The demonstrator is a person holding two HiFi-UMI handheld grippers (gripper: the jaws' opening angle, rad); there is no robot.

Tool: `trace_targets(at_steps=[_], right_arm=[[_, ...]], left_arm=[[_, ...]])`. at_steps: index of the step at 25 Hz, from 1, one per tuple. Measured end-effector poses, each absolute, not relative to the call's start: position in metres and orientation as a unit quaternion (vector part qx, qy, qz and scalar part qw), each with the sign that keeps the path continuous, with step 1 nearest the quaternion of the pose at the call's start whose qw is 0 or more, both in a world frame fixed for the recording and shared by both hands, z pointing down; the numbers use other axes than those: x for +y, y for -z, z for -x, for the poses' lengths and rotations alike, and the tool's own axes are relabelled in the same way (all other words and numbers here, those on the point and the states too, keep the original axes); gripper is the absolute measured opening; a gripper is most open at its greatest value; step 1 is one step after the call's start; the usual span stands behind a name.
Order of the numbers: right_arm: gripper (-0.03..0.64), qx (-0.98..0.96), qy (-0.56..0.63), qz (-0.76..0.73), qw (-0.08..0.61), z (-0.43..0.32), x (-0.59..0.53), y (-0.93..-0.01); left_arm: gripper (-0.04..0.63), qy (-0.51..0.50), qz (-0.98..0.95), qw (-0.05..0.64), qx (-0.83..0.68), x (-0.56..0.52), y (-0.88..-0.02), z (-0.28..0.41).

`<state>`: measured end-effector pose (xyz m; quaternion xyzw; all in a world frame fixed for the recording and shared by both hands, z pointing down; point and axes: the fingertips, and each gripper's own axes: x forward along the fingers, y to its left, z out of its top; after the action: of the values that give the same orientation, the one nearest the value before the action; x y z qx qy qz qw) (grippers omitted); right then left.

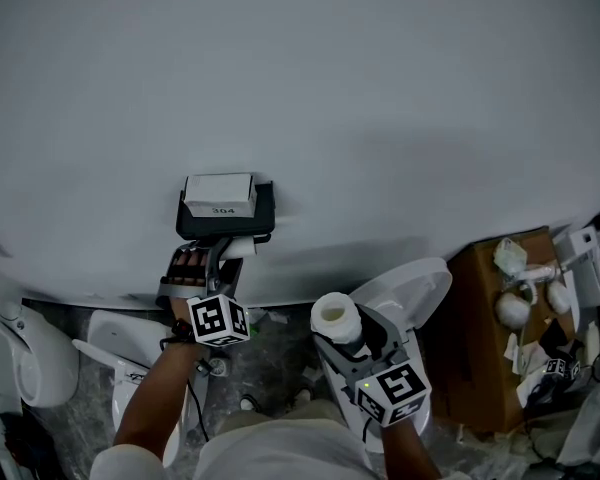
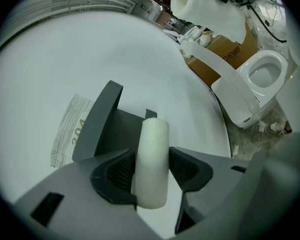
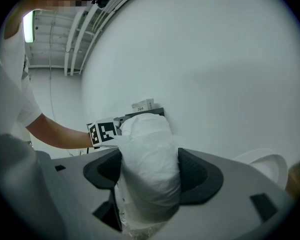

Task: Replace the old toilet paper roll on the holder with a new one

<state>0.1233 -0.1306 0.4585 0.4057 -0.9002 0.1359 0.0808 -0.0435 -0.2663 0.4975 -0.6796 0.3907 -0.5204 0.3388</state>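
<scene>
A dark grey paper holder [image 1: 225, 213] hangs on the white wall, with a white label on top. In the left gripper view the holder [image 2: 102, 124] stands just behind the jaws. The old roll [image 2: 151, 159], a bare pale tube, sits upright between the pads of my left gripper [image 2: 152, 171], which press on both its sides. From the head view the old roll [image 1: 238, 246] shows below the holder at my left gripper [image 1: 215, 258]. My right gripper [image 1: 350, 333] is shut on the new roll [image 1: 336, 318], off to the right of the holder. The new roll [image 3: 149, 159] is fat and white between the right gripper [image 3: 150, 174] pads.
A white toilet [image 1: 410, 288] with its lid up stands below the right gripper. A brown cardboard box [image 1: 490, 318] with white fittings on it is at the right. More white toilets [image 1: 30, 353] stand at the lower left. The floor is littered.
</scene>
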Motion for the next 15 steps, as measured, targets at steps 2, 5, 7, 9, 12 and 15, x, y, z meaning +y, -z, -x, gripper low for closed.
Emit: trace_targets(at_steps=[2, 5, 7, 9, 12, 15], right_arm=[[0.325, -0.899, -0.136, -0.408, 0.079, -0.126, -0.129, -0.459], [0.325, -0.897, -0.136, -0.412, 0.078, -0.130, -0.127, -0.459], [0.325, -0.896, -0.137, -0.415, 0.077, -0.133, -0.125, -0.459], [0.325, -0.894, -0.138, -0.419, 0.076, -0.136, -0.123, -0.459], [0.325, -0.890, -0.140, -0.426, 0.078, -0.143, -0.120, -0.461], [0.325, -0.885, -0.143, -0.436, 0.078, -0.150, -0.117, -0.462]], left_arm=[[0.210, 0.520, 0.680, 0.339, 0.390, -0.266, -0.497, 0.040], [0.209, 0.514, 0.685, 0.345, 0.383, -0.265, -0.496, 0.030], [0.207, 0.508, 0.690, 0.349, 0.381, -0.265, -0.495, 0.020], [0.207, 0.501, 0.694, 0.349, 0.381, -0.265, -0.493, 0.012], [0.204, 0.493, 0.701, 0.354, 0.374, -0.267, -0.492, 0.000], [0.202, 0.487, 0.707, 0.357, 0.369, -0.268, -0.491, -0.012]])
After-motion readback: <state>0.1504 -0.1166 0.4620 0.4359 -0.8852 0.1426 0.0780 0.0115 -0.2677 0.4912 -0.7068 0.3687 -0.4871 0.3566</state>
